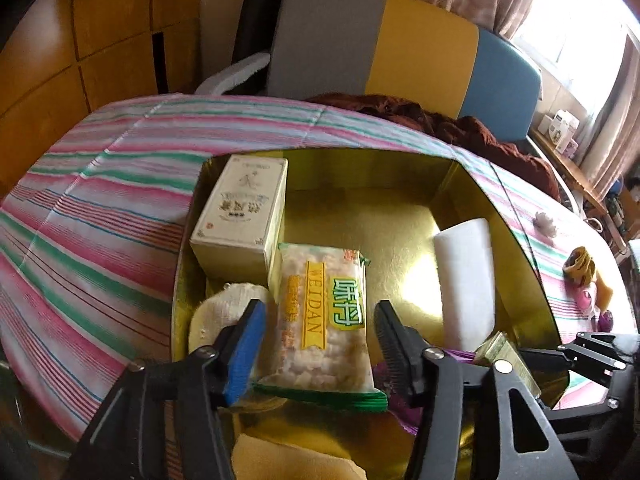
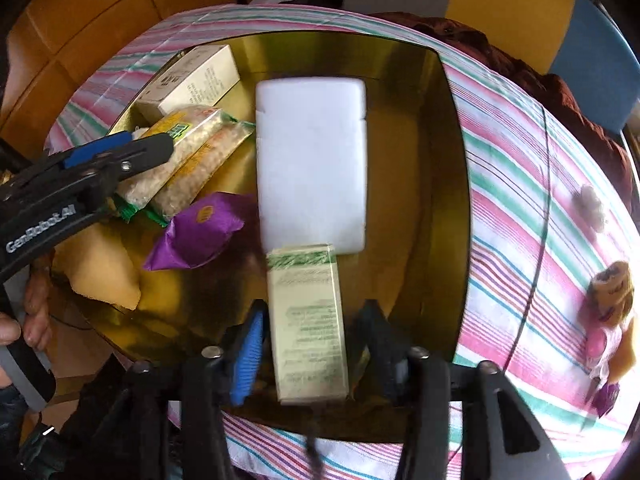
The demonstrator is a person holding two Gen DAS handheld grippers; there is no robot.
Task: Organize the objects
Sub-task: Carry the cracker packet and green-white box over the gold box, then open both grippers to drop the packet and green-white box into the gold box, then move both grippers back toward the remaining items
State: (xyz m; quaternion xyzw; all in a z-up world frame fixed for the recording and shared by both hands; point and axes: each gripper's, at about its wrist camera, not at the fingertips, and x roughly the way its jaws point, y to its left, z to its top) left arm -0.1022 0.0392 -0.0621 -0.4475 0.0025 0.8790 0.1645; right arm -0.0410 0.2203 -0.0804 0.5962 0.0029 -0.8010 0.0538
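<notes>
Gold foil lines the open box where your things are gathered, and it sits on the bench under a pink, green and white striped cloth. In the right wrist view, a pale green carton lies on the box floor between the fingers of your right gripper; the fingers stand apart on either side of it, with a gap showing at each face, so nothing is clamped. Just beyond the carton's far end lies a flat white block, touching or just overlapping it. Left of those sits a purple packet, and beyond it two clear snack bags with yellow labels lie stacked. In the left wrist view, the upper snack bag lies between the fingers of your left gripper, whose fingers are also apart; the blue pad on the left finger stands just beside the bag's edge, and whether it touches cannot be told. A cream box with dark print stands in the far left corner of the gold box, just behind the snack bags. A pale round cloth item lies at the left wall. Out on the cloth to the right you can see a small doll and a tuft of white fluff, well apart from the box.
</notes>
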